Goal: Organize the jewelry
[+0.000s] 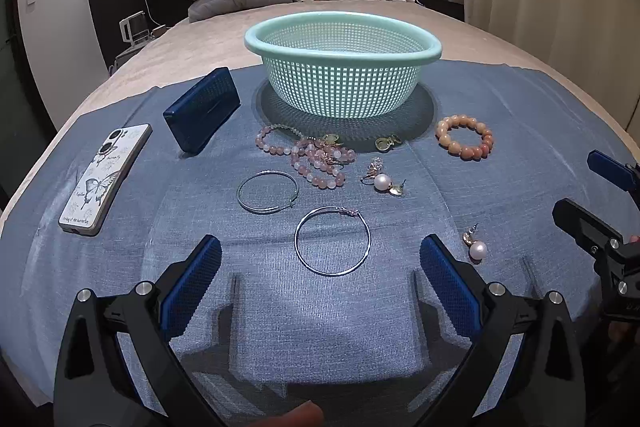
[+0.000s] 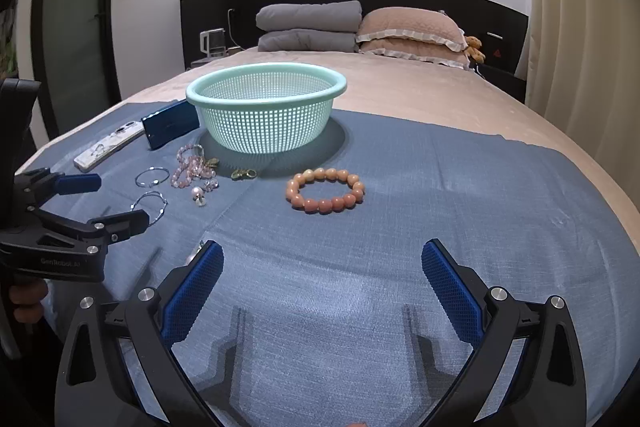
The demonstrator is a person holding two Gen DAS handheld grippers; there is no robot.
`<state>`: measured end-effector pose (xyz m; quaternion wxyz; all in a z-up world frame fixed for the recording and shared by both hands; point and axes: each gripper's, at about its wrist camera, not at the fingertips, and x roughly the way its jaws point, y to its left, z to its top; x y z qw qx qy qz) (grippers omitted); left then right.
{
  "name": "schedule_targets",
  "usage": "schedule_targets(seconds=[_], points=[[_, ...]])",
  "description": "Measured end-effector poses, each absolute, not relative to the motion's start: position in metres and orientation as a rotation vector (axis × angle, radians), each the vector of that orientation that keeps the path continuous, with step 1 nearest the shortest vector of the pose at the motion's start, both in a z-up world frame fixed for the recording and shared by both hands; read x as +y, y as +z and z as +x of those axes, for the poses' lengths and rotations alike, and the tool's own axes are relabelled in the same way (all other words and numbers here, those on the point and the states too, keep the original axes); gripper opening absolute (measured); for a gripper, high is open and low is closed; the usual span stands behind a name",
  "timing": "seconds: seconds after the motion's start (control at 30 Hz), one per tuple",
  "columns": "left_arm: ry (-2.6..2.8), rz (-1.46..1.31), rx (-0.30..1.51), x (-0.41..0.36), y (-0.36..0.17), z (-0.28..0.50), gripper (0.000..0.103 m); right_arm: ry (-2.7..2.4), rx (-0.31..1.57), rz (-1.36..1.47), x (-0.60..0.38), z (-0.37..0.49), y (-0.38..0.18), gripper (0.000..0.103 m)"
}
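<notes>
Jewelry lies on a blue cloth [image 1: 120,267] before a mint mesh basket [image 1: 342,67], which also shows in the right wrist view [image 2: 266,107]. There are two silver hoops [image 1: 333,241] [image 1: 267,191], a pink bead strand [image 1: 316,155], an orange bead bracelet [image 1: 465,141] [image 2: 325,190], pearl earrings [image 1: 476,247] [image 1: 382,181] and a gold charm [image 1: 387,142]. My left gripper [image 1: 320,259] is open, just short of the nearer hoop. My right gripper [image 2: 322,263] is open and empty, the orange bracelet ahead of it.
A phone in a butterfly case [image 1: 105,179] and a dark blue box [image 1: 202,115] lie at the cloth's left. The cloth sits on a beige bed [image 2: 440,99] with pillows [image 2: 412,31] and folded grey quilts [image 2: 308,27] at the headboard.
</notes>
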<state>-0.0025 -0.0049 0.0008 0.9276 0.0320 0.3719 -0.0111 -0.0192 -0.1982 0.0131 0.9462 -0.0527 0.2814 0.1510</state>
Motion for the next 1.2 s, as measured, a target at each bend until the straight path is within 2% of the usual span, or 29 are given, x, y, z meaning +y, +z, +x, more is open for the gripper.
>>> schedule_targets(seconds=[1.2], points=[[-0.002, 0.089, 0.788, -0.005, -0.007, 0.004, 0.097, 0.310, 0.590, -0.141, -0.183, -0.021, 0.008, 0.095]])
